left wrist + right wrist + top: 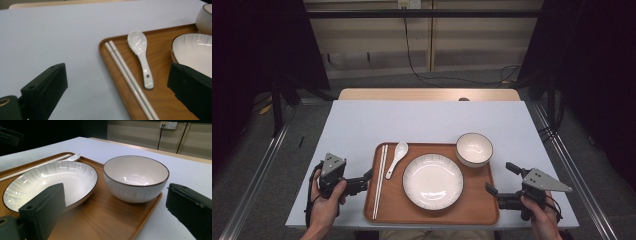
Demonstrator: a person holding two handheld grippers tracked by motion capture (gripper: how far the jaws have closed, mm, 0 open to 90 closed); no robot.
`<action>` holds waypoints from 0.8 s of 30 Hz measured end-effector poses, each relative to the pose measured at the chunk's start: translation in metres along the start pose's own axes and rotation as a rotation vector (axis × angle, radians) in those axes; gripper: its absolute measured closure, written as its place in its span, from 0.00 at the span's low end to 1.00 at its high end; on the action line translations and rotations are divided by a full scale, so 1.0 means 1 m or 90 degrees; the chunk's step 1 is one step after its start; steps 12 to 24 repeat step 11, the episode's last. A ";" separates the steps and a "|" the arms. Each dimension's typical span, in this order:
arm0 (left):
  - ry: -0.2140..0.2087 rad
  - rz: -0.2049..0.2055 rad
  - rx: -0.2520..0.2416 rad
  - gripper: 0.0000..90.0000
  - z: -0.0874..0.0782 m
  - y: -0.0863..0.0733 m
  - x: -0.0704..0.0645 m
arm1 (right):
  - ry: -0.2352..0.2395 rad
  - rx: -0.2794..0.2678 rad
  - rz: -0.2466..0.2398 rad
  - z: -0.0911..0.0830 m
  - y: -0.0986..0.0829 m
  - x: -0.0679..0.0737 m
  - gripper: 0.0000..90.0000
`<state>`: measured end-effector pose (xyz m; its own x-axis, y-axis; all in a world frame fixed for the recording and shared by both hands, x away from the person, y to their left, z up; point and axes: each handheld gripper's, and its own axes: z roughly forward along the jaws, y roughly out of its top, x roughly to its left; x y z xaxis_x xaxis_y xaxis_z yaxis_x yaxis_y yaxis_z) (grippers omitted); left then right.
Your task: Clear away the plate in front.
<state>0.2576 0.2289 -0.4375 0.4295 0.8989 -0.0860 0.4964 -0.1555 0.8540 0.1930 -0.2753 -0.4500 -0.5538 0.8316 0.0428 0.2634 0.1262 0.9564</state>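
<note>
The wooden tray (432,212) lies at the near middle of the tabletop (362,120), carrying chopsticks (380,180), a spoon (396,157), a plate (433,181) and a bowl (474,149). The left hand-held gripper (368,176) and right hand-held gripper (499,179) flank its short edges, both spread wide and holding nothing. A level lift probably needs each to bite the rim squarely and rise together. The tray's near corners are cut off in both gripper views.

I see even overhead light | table (362,125) bright, surroundings dark | glare on plate (50,180) | near claws blurred
</note>
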 end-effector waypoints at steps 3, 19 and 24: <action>-0.022 -0.002 0.002 0.03 0.001 -0.007 0.002 | -0.004 0.004 0.000 0.001 0.001 0.000 0.03; -0.025 0.020 0.000 0.03 -0.001 -0.006 0.003 | -0.007 0.002 -0.001 0.000 0.001 -0.001 0.03; -0.025 0.020 0.000 0.03 -0.001 -0.006 0.003 | -0.007 0.002 -0.001 0.000 0.001 -0.001 0.03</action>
